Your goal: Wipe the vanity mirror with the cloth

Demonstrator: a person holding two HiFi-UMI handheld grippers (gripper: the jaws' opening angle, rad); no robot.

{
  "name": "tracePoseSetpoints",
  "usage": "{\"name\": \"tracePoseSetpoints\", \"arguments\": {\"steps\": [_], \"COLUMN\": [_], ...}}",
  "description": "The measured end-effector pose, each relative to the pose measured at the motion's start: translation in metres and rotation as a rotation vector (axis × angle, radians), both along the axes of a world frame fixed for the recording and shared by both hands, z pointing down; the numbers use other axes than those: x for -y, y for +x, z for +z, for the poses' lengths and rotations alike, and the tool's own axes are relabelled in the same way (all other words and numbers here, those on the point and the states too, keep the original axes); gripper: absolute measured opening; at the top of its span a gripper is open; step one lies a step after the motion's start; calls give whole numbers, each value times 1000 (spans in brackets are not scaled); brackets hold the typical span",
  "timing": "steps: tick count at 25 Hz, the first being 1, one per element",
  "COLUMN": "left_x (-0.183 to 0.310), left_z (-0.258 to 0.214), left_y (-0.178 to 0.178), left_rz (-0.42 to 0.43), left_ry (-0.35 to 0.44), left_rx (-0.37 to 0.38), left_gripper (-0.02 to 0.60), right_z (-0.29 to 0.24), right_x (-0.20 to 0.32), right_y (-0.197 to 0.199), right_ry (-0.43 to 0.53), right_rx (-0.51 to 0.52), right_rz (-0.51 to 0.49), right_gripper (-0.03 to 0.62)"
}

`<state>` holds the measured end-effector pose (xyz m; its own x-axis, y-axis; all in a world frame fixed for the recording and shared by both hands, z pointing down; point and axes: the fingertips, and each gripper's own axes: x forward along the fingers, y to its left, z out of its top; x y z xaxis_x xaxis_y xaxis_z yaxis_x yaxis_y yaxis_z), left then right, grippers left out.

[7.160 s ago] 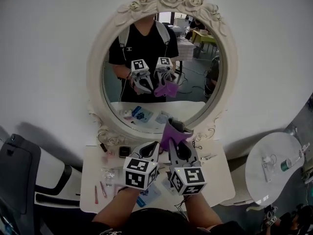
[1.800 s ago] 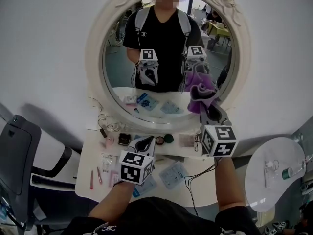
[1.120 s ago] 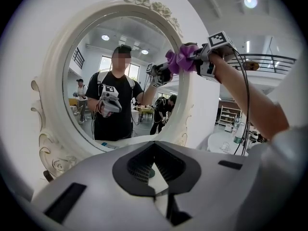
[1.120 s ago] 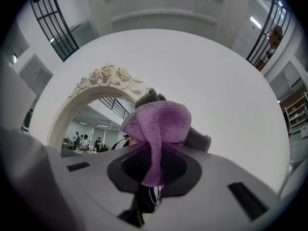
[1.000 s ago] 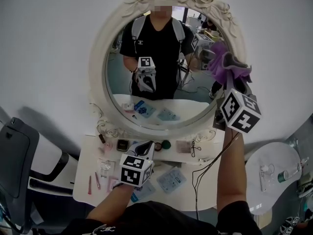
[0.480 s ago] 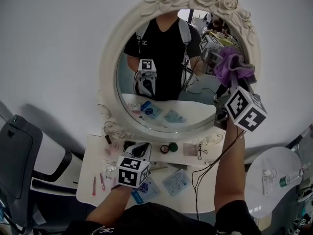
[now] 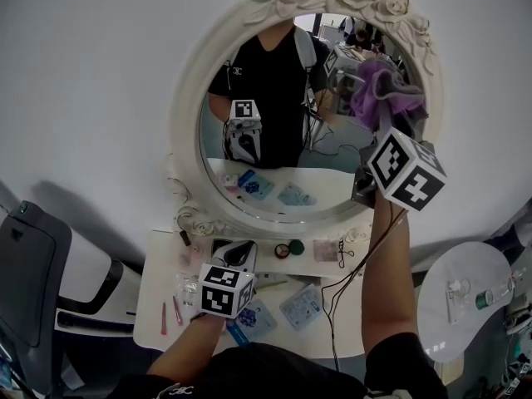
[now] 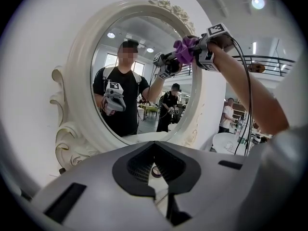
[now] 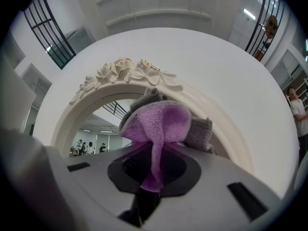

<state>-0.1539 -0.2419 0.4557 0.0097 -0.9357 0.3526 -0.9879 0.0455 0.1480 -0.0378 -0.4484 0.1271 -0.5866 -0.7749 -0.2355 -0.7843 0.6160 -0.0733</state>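
Observation:
The oval vanity mirror [image 7: 184,131] has a white frame topped with carved roses [image 9: 125,71]. My right gripper [image 7: 381,108] is raised to the glass's upper right and shut on a bunched purple cloth [image 7: 378,86], which lies against the glass near the frame. The cloth [image 9: 161,124] fills the right gripper view, one fold pinched between the jaws. The left gripper view shows the cloth [image 8: 185,49] at the mirror's [image 8: 72,81] top right. My left gripper [image 7: 243,253] hovers low over the vanity table [image 7: 154,322], jaws together and holding nothing.
Small cosmetics, packets and a compact lie scattered on the white table. A dark chair [image 7: 25,264] stands at the left and a round white side table [image 7: 465,298] with a bottle at the right. A black cable [image 7: 341,281] hangs from the right gripper.
My right gripper has lifted the cloth from above the table up to the mirror's upper right, then slid it slightly left on the glass. The left gripper has stayed low.

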Motion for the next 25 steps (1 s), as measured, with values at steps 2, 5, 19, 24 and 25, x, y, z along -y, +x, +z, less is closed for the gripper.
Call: {"name": "tracePoseSetpoints", "arguments": {"steps": [2, 5, 19, 24, 25], "left_x": [-3, -11, -66, -84, -86], "left_z": [-1, -3, -5, -2, -2], "left_y": [-2, -7, -50, -58, -59], "left_rz": [-4, -20, -193, -245, -252], "left_ry": [5, 15, 39, 34, 36], "left_rx": [-2, -5, -17, -23, -24], "left_gripper": [2, 2, 3, 3, 3], "right_z": [-3, -8, -24, -23, -22], "right_x": [-6, -20, -97, -118, -122], "right_y": [-9, -29, -150, -178, -184], "right_ry": [6, 26, 136, 135, 133], "right_rx": [8, 2, -57, -87, -96], "right_rz": [-10, -34, -225, -279, -293], "right_gripper": [40, 40, 41, 41, 41]}}
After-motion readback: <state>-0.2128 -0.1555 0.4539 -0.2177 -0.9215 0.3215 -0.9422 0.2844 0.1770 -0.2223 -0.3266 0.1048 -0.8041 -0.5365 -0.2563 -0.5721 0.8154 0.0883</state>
